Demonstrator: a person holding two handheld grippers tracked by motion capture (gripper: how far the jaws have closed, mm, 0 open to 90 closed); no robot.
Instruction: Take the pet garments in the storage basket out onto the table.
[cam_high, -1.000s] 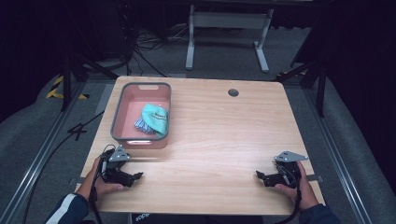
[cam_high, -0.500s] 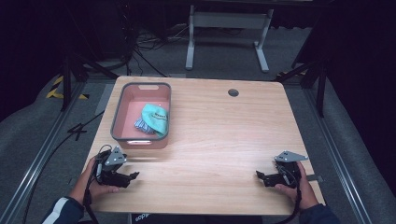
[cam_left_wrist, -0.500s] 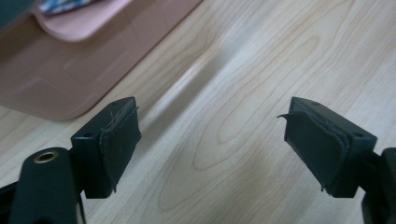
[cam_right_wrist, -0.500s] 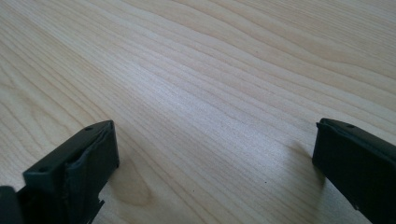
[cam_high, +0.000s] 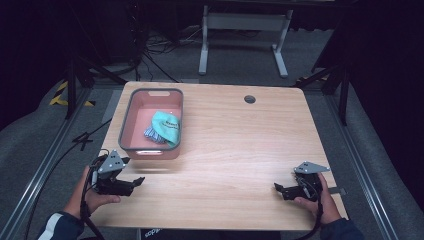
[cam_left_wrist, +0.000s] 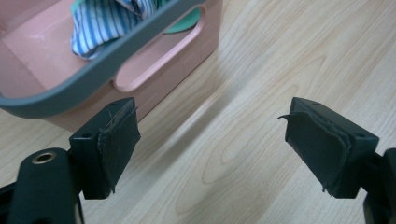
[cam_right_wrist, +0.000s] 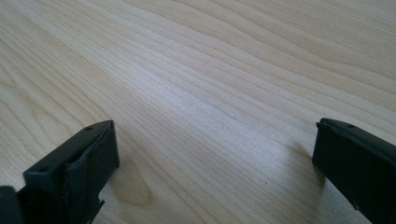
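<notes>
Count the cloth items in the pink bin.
2. A teal cloth lies on top in the pink bin; a blue-and-white striped cloth sits partly under it. More could be hidden beneath.

Pink bin (cam_high: 131, 114) with a grey rim sits on the worktop's left side. Teal cloth (cam_high: 167, 127) and a striped one (cam_high: 151, 133) are bunched inside.

The left claw (cam_left_wrist: 210, 149) gapes wide over bare wood, just beside the pink bin (cam_left_wrist: 154, 60) holding striped cloth (cam_left_wrist: 102, 23).
</notes>
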